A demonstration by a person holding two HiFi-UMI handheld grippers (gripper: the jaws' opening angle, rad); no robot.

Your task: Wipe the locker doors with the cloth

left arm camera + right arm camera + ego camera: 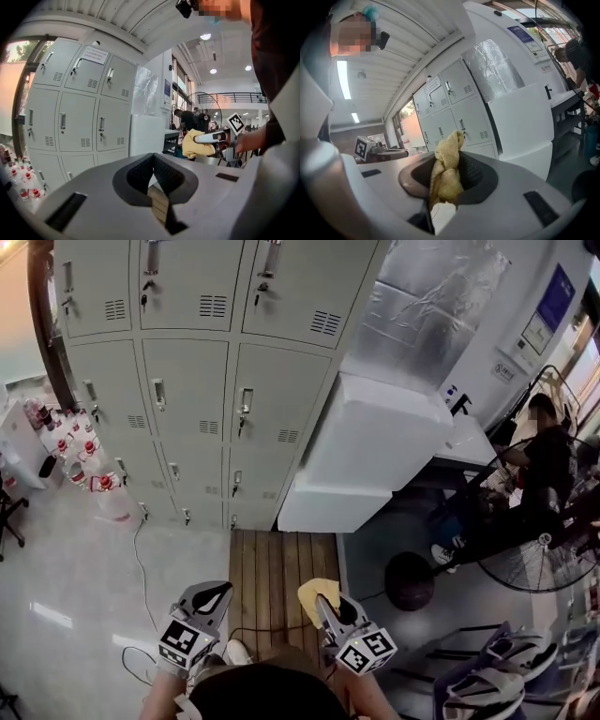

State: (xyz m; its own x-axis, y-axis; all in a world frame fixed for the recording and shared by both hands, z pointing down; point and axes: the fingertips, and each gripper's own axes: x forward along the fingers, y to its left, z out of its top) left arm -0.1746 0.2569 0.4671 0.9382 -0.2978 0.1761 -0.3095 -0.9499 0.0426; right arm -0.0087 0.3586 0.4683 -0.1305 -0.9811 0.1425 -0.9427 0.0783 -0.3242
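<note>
A bank of grey locker doors (pixel 197 381) stands ahead of me, some way beyond both grippers; it also shows as the lockers (pixel 79 108) in the left gripper view and the lockers (pixel 454 108) in the right gripper view. My right gripper (pixel 322 598) is shut on a crumpled yellow cloth (pixel 314 592), which bulges up between the jaws as the cloth (pixel 446 168). From the left gripper view the cloth (pixel 197 144) shows off to the right. My left gripper (pixel 217 594) is shut with nothing in it, and its pads (pixel 140 173) meet at the tip.
A wooden platform (pixel 281 568) lies before the lockers. A big white cabinet (pixel 375 446) juts out at their right. Bottles (pixel 75 451) cluster at the left, and a cable (pixel 145 577) runs over the floor. At the right are a seated person (pixel 544 456), a fan (pixel 525 559) and chairs (pixel 506 671).
</note>
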